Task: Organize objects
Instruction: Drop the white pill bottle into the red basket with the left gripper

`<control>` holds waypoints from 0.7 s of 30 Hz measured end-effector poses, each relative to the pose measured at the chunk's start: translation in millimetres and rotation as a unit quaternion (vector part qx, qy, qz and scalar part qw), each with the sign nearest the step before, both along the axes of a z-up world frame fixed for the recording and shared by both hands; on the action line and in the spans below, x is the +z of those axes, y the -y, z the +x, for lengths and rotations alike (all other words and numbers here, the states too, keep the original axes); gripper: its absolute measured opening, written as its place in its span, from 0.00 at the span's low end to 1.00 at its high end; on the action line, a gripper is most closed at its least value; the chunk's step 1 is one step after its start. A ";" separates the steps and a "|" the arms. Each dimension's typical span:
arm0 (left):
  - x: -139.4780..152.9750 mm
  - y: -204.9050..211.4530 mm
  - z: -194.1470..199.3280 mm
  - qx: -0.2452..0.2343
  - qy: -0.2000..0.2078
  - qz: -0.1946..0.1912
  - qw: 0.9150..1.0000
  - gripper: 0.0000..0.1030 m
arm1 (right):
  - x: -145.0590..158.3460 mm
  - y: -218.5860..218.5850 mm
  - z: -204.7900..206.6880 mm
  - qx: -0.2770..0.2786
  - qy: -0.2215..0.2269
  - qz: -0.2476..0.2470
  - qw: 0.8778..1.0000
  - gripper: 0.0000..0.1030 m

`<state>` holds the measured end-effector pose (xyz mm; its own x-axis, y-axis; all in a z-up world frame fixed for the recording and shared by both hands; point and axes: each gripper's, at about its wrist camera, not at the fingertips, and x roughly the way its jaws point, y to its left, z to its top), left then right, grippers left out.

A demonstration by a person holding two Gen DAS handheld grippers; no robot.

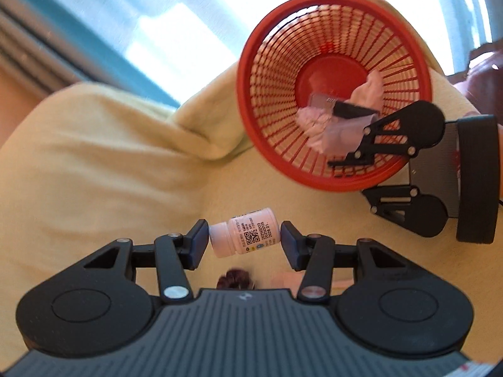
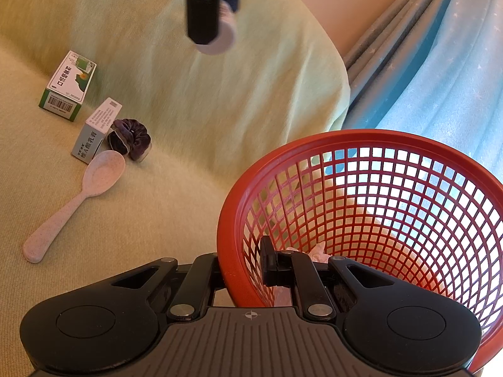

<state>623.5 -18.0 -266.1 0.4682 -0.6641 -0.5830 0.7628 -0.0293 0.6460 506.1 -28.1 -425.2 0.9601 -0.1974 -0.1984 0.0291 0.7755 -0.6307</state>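
A small white pill bottle (image 1: 244, 235) lies crosswise between the pads of my left gripper (image 1: 244, 239), which is shut on it, cap against the left pad. It hangs in the air over the yellow-green sofa cover. The same bottle (image 2: 221, 36) shows blurred at the top of the right wrist view, under a black finger. A red mesh basket (image 1: 273, 72) sits up and to the right, tipped toward me, with crumpled tissue (image 1: 314, 122) and a dark card inside. My right gripper (image 2: 243, 267) is shut on the basket's rim (image 2: 224, 220), one finger inside and one outside.
On the sofa seat at left lie a green-and-white medicine box (image 2: 67, 86), a grey-white box (image 2: 96, 130), a dark purple scrunchie (image 2: 130, 138) and a pink spoon (image 2: 78, 201). A blue curtain (image 2: 440, 78) hangs behind the sofa back.
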 end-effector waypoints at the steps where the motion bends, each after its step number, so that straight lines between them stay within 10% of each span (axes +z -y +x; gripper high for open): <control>1: 1.2 1.9 -4.3 -0.015 0.004 -0.001 1.000 0.44 | 0.0 0.1 0.0 0.000 0.000 0.000 1.000 0.07; 16: 1.9 74.1 -52.3 -0.135 -0.016 -0.037 0.990 0.44 | 0.3 -1.6 1.8 0.000 0.000 0.001 1.000 0.07; 21: 3.3 104.5 -62.5 -0.142 -0.035 -0.069 0.987 0.70 | 1.1 -1.1 3.4 0.001 0.000 0.003 1.000 0.07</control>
<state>561.0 -122.5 -262.8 0.2138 -0.8377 -0.5026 0.7798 -0.1635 0.6043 509.5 -26.9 -424.0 0.9607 -0.1938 -0.1987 0.0278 0.7795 -0.6258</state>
